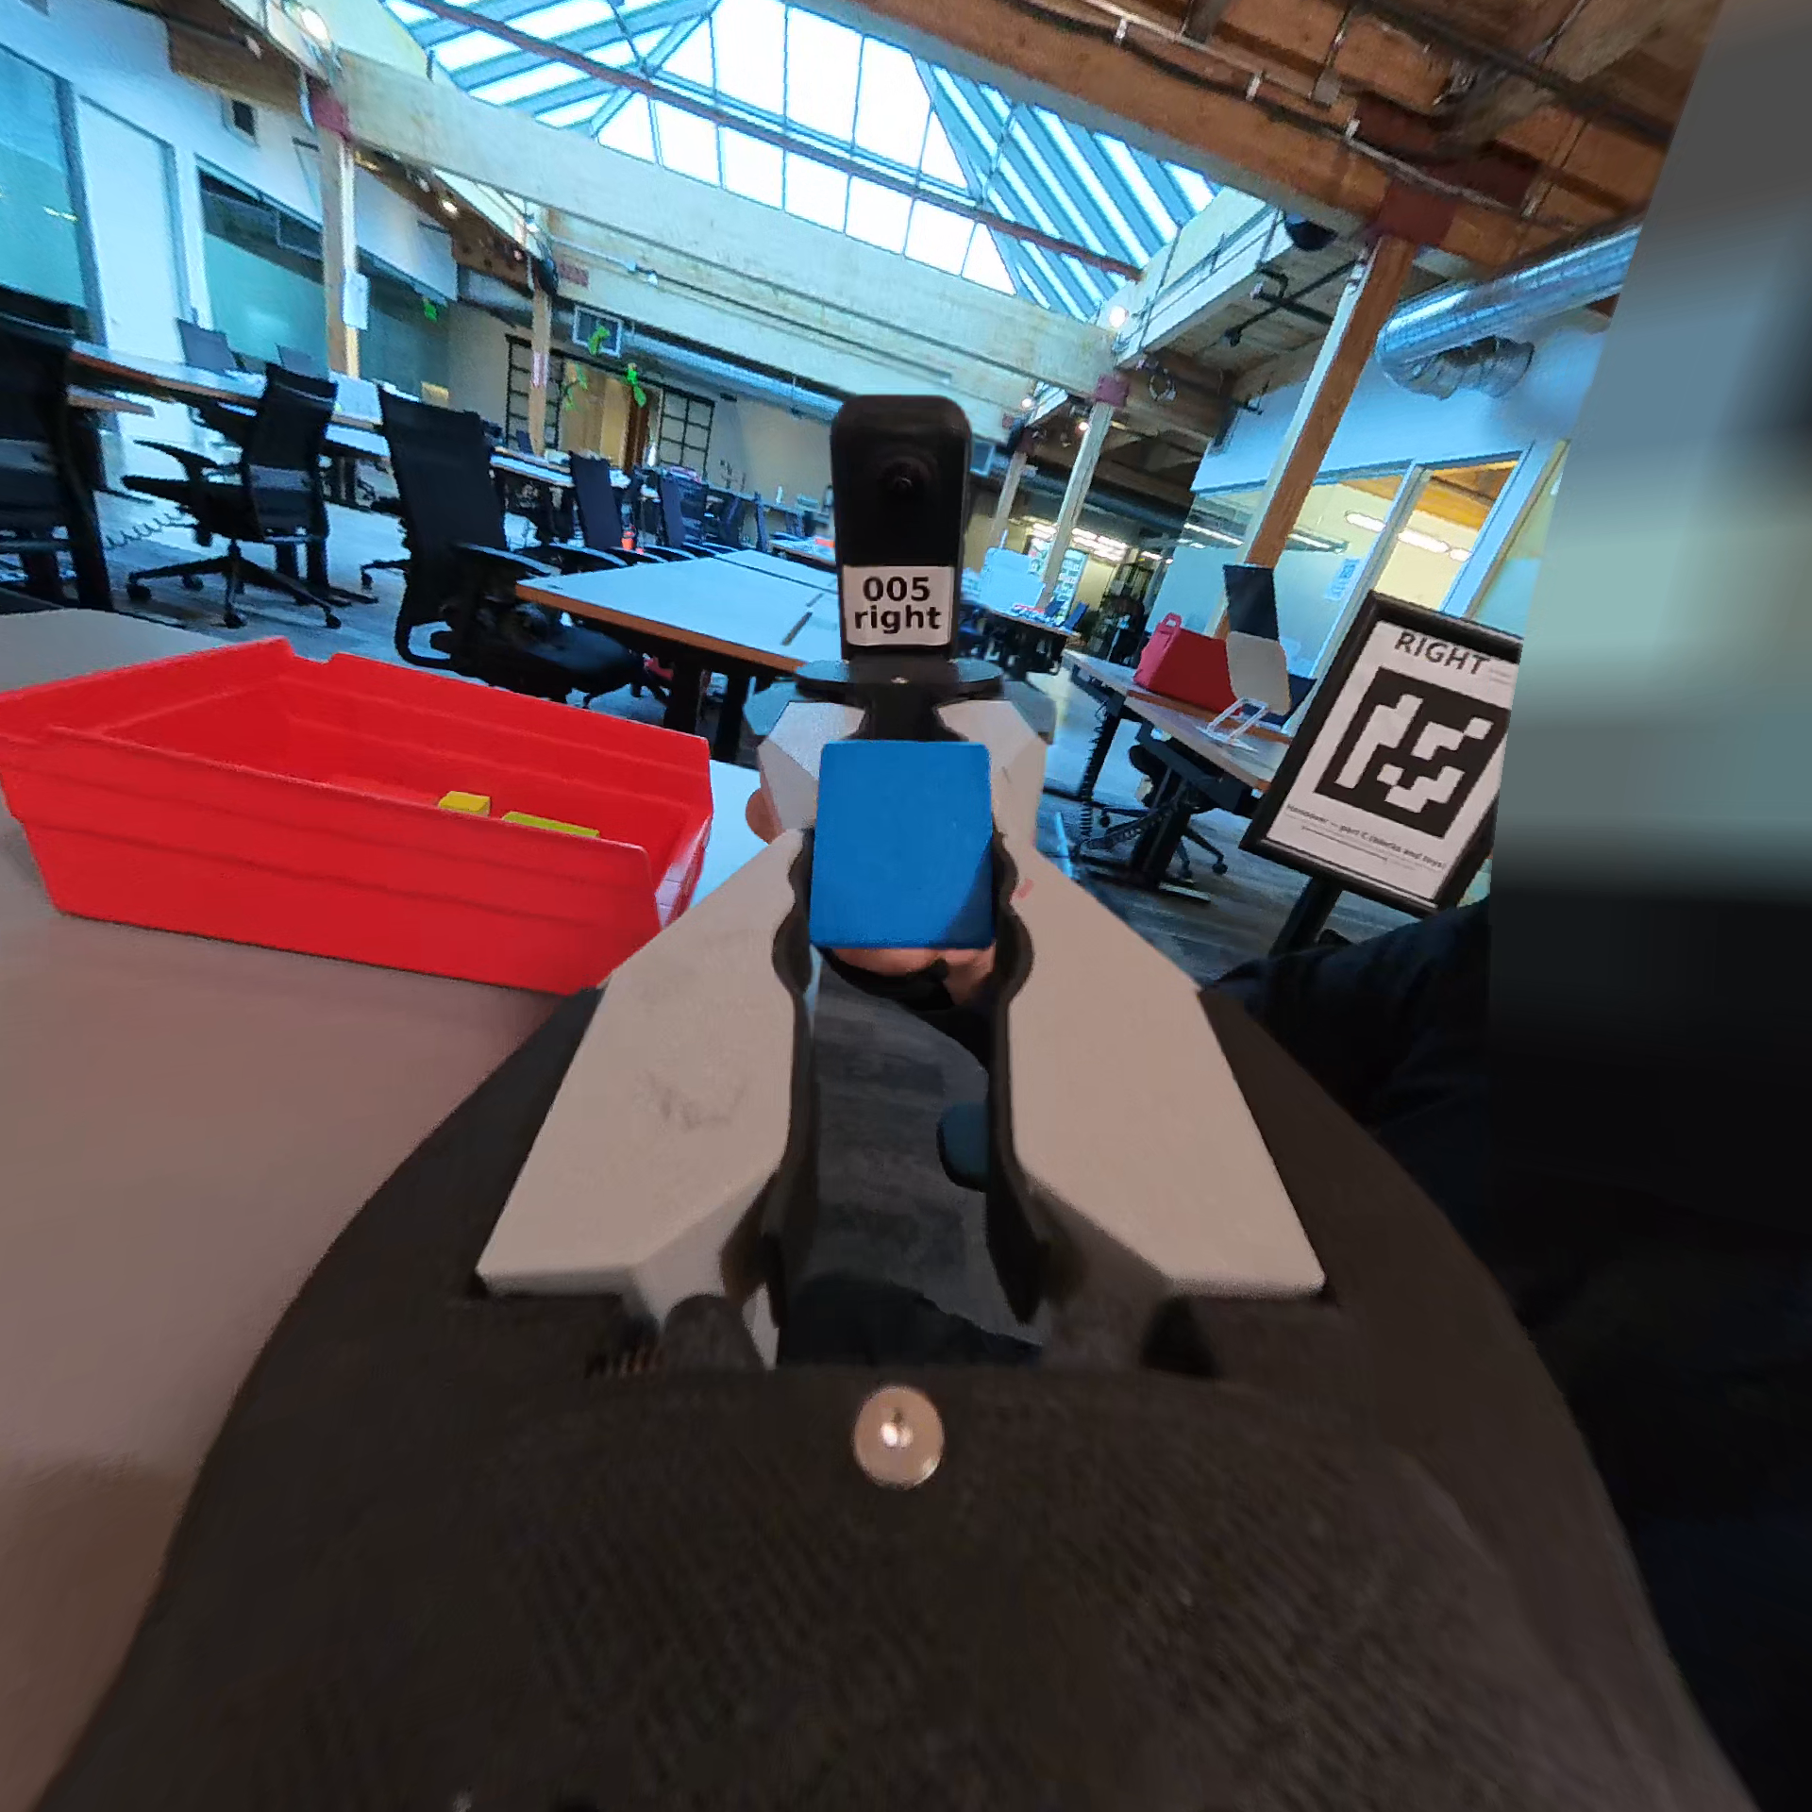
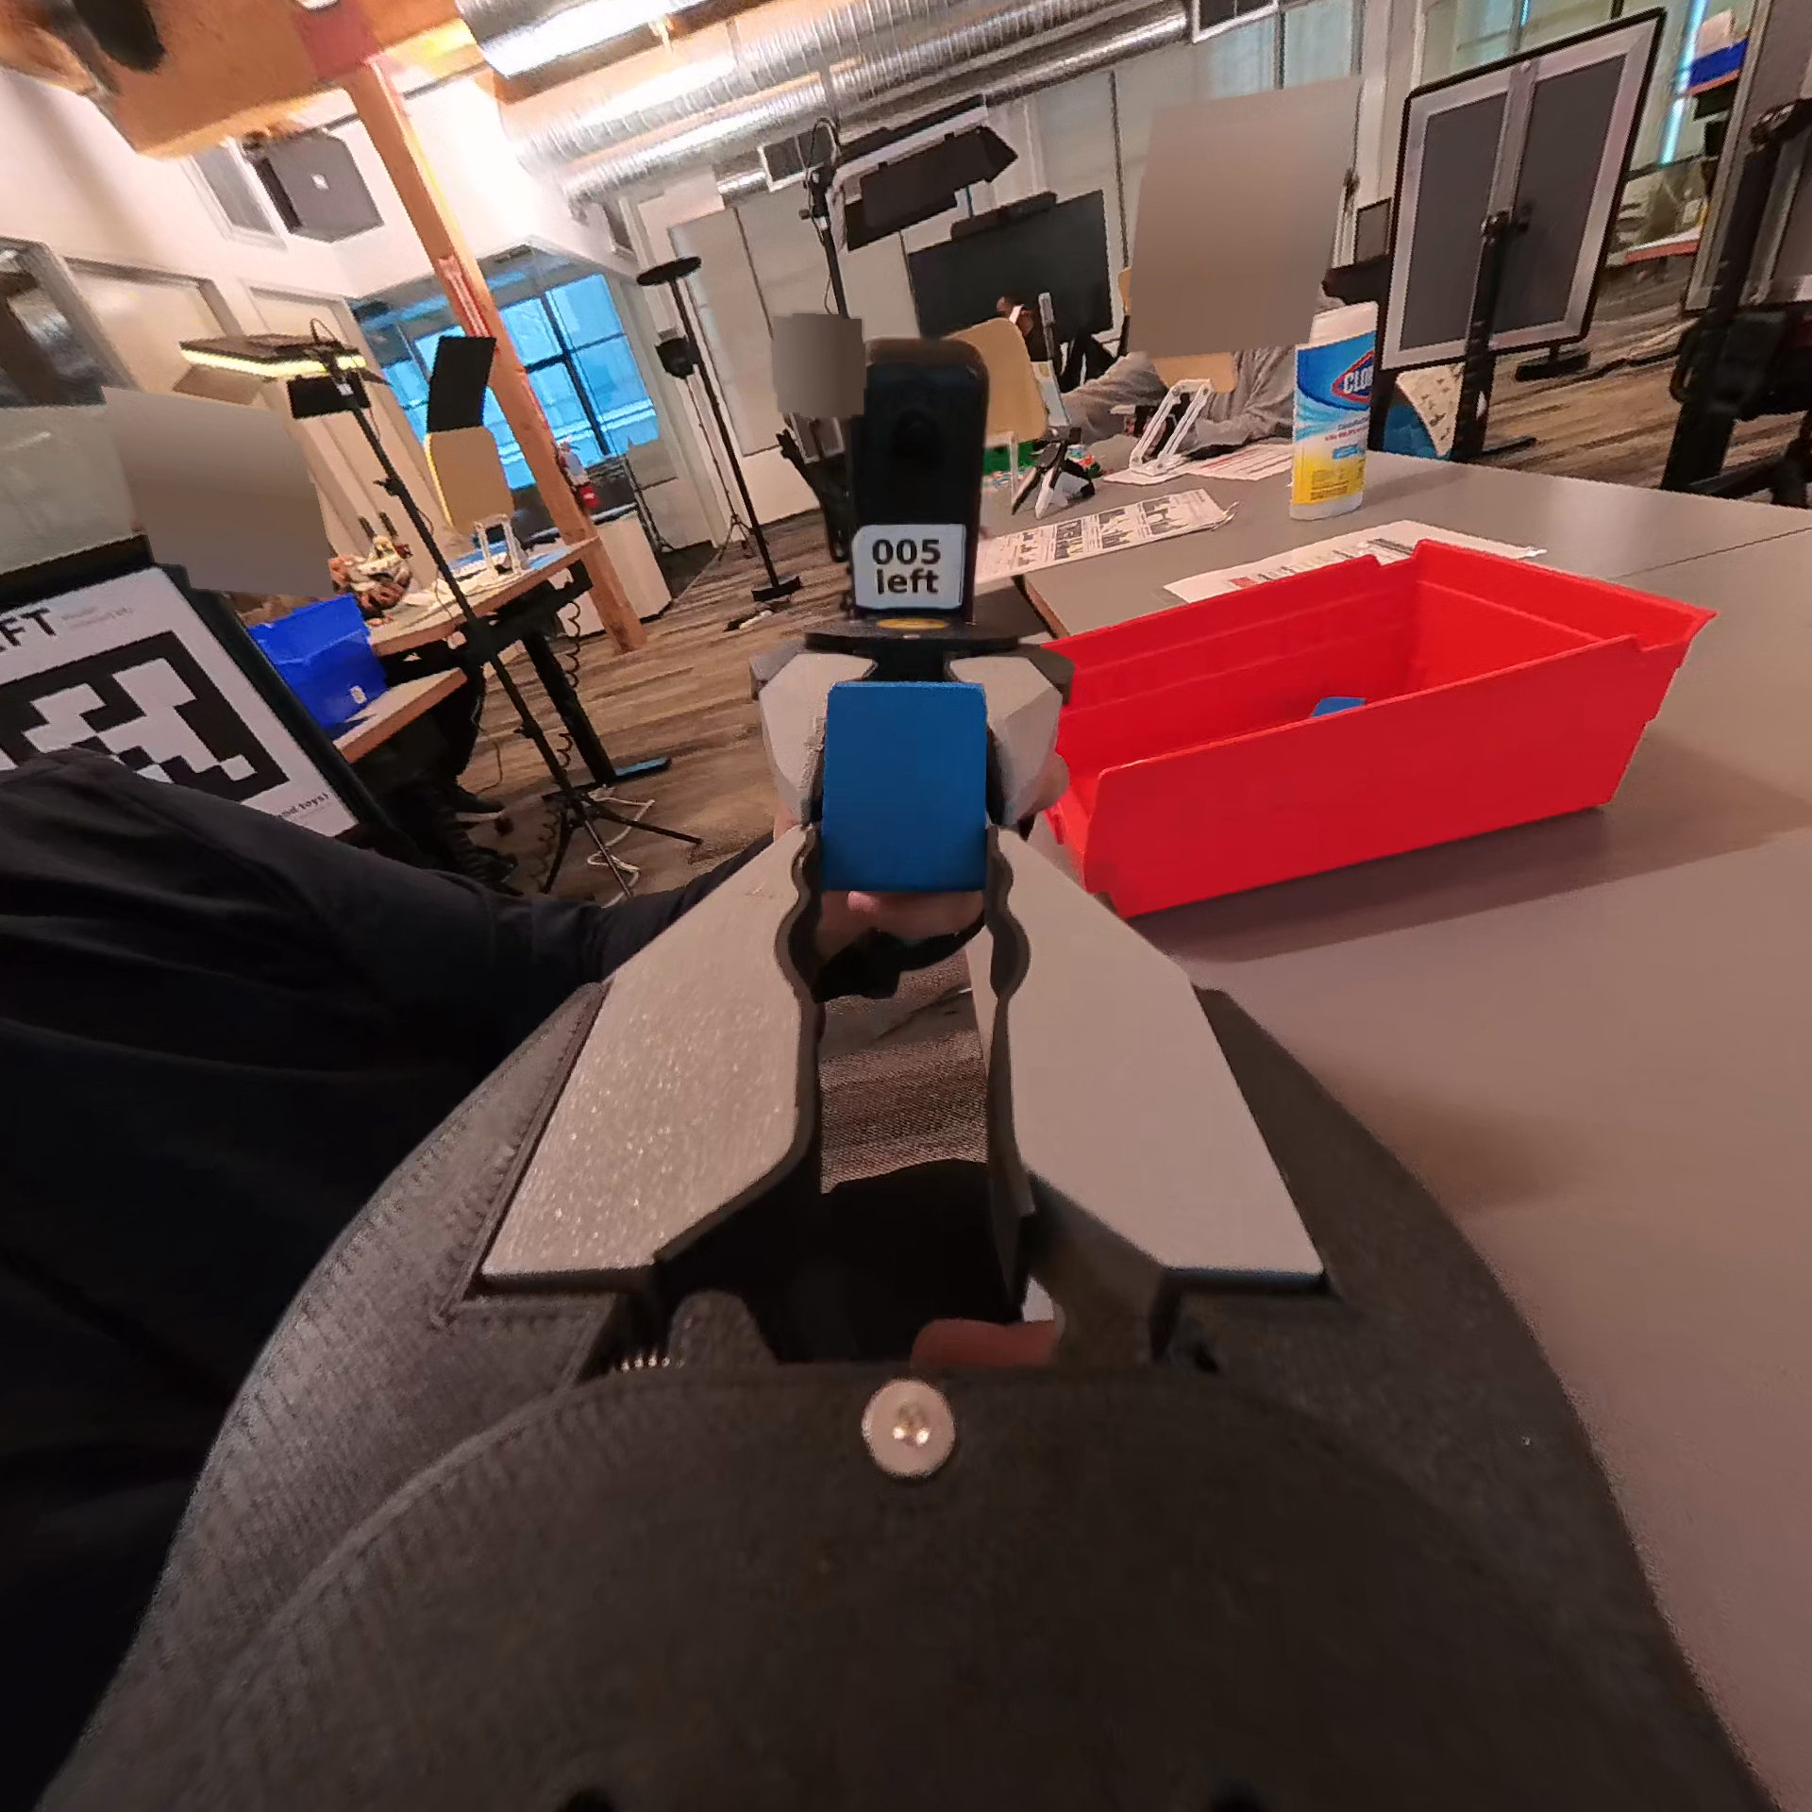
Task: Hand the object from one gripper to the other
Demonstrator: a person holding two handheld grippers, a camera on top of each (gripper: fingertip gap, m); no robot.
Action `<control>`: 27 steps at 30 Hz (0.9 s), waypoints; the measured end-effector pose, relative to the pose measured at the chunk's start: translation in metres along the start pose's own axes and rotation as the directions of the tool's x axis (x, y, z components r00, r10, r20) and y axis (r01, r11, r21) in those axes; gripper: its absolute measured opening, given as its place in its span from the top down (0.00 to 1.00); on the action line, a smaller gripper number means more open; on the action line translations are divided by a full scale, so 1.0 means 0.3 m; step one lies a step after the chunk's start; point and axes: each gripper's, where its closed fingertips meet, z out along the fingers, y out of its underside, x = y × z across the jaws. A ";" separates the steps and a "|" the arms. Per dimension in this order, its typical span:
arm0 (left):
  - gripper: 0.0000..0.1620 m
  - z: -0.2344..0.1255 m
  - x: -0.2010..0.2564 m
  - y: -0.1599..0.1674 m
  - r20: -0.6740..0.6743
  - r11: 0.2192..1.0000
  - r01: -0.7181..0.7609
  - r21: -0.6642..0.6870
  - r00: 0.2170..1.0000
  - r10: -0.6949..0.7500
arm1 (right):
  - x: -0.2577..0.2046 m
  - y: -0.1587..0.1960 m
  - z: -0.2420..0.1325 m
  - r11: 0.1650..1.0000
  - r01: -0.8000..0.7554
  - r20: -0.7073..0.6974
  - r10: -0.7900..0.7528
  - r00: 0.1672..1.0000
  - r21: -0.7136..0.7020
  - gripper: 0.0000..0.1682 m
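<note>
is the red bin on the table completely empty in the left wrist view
No: the red bin holds at least two small yellow-green blocks on its floor.

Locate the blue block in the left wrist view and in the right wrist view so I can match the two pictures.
Left wrist view: the blue block sits centre frame, between the left gripper fingertips, with the right gripper behind it.
Right wrist view: the block is again centre frame, between the right gripper fingertips, the left gripper behind.
Shared landmark: the red bin on the grey table, left of the block in the left view, right of it in the right view.
</note>
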 end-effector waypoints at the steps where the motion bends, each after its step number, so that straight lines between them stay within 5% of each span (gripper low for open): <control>1: 0.80 -0.003 -0.004 -0.002 0.015 1.000 -0.011 0.000 1.000 0.011 | 0.004 -0.009 -0.008 1.000 -0.009 0.006 0.009 1.000 0.019 0.82; 6: 0.80 -0.002 0.001 0.009 0.036 0.997 -0.060 -0.046 0.997 0.061 | -0.011 -0.062 -0.041 0.993 -0.046 0.053 0.040 0.998 0.109 0.82; 27: 0.80 0.043 -0.002 0.084 0.057 0.985 -0.069 -0.157 0.995 0.079 | 0.003 0.010 0.001 0.997 0.064 -0.048 -0.066 0.997 -0.036 0.81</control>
